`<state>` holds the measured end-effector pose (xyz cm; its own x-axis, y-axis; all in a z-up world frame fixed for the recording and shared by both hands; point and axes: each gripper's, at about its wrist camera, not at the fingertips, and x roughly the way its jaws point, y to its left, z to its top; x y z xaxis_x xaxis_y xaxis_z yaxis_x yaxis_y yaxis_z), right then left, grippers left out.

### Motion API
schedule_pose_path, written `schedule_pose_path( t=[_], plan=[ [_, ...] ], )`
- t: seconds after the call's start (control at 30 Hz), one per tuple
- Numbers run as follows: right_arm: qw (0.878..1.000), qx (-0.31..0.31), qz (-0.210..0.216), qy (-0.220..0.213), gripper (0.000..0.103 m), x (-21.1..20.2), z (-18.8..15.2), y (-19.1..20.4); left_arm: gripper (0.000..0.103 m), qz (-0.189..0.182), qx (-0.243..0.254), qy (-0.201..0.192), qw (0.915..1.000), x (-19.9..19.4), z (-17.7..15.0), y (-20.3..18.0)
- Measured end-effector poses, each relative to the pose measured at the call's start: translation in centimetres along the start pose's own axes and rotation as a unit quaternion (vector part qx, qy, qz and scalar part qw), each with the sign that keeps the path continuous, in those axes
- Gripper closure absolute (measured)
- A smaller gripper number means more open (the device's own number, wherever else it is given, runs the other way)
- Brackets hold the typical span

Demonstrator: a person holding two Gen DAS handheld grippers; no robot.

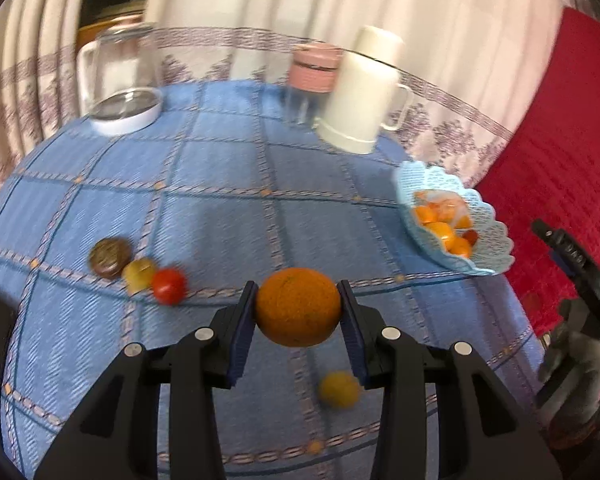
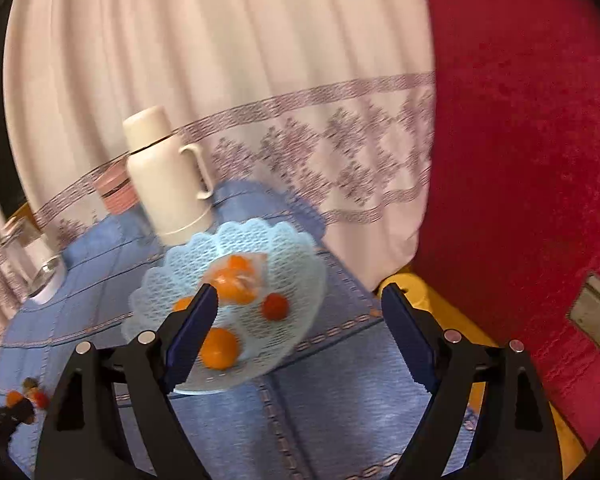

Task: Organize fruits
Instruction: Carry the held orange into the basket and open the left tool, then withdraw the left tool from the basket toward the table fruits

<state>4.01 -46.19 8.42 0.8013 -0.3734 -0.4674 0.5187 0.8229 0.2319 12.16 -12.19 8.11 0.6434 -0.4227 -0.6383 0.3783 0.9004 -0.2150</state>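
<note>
Left wrist: left tool [image 1: 299, 312] clamps round, dimpled orange [image 1: 298, 307].

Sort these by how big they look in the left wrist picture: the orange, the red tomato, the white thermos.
1. White thermos
2. Orange, though it sits nearest the camera, so it looks bigger than it really is
3. Red tomato
</note>
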Motion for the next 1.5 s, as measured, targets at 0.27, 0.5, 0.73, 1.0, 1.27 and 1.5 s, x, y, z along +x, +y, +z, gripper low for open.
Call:
schedule_pose_path(
  t=[0.27, 0.5, 0.73, 1.0, 1.27, 1.5],
  plan=[
    [0.998, 0.036, -0.039, -0.042, 0.018, -0.9, -1.0, -2.2, 0.063, -0.032, 0.071, 0.001, 0.9969, 2.2, 2.4, -7.1],
    [0.997, 0.063, -0.033, -0.038, 0.017, -1.2, -2.1, -3.1, 0.063, -0.057, 0.116, 0.003, 0.9916, 4.6, 3.5, -12.6],
    [0.995, 0.080, -0.030, -0.043, 0.016, -1.3, -2.3, -3.6, 0.063, -0.072, 0.144, 0.021, 0.9867, 7.6, 3.8, -16.4],
    [0.995, 0.087, -0.027, -0.037, 0.016, -0.9, -2.3, -3.9, 0.063, -0.072, 0.155, 0.046, 0.9843, 10.4, 3.8, -17.4],
    [0.995, 0.092, -0.025, -0.034, 0.016, -0.8, -2.3, -4.0, 0.044, -0.072, 0.147, 0.038, 0.9859, 10.5, 4.1, -17.3],
    [0.995, 0.092, -0.025, -0.034, 0.016, -0.7, -2.3, -4.0, 0.044, -0.062, 0.135, 0.036, 0.9883, 10.1, 4.3, -16.1]
  ],
)
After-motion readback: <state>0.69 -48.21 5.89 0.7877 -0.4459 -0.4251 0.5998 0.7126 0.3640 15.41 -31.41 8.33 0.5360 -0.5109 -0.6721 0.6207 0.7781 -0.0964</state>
